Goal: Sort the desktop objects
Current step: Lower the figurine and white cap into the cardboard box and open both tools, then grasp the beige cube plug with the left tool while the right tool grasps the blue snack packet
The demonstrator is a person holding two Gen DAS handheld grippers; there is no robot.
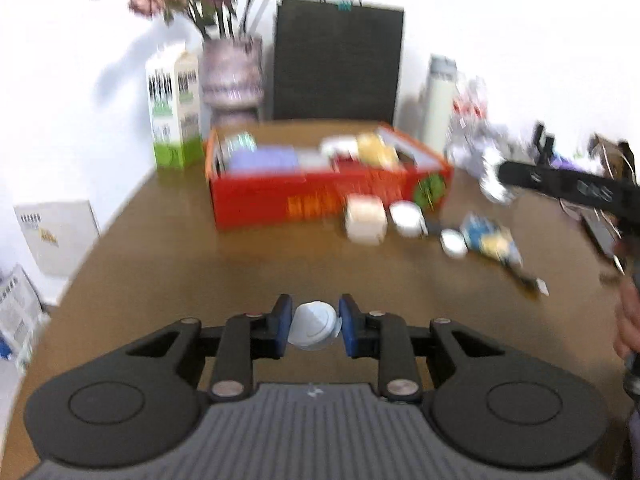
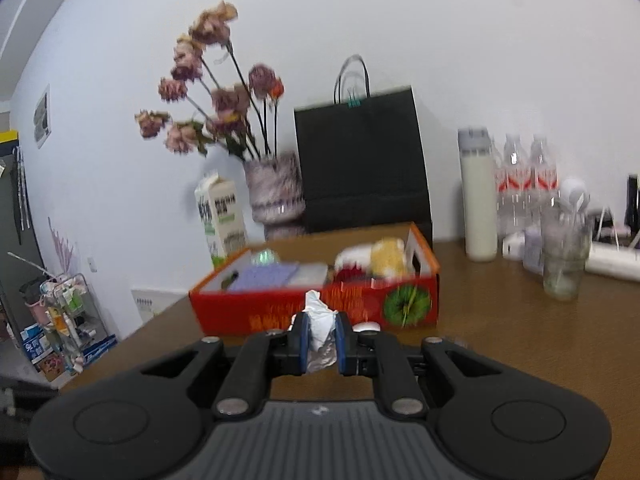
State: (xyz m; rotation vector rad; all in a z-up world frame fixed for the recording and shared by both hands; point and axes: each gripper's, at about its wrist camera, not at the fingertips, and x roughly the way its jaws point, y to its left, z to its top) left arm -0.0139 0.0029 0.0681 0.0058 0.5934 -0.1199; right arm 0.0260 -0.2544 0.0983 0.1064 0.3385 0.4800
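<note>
Above the desk (image 1: 168, 264), left gripper (image 1: 314, 326) jaws clamped on a white disc (image 1: 314, 322), right gripper (image 2: 320, 336) jaws clamped on crumpled paper (image 2: 320, 328), red box (image 1: 320, 196) near the far edge.

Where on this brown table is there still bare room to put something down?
The widest bare stretch of the brown wooden table lies in front of the red cardboard box, running toward the near left edge. It is crowded right of the box front: a white cube, small white cases and a blue-yellow packet. The back right corner, by the clear plastic bottles, is full too.
</note>
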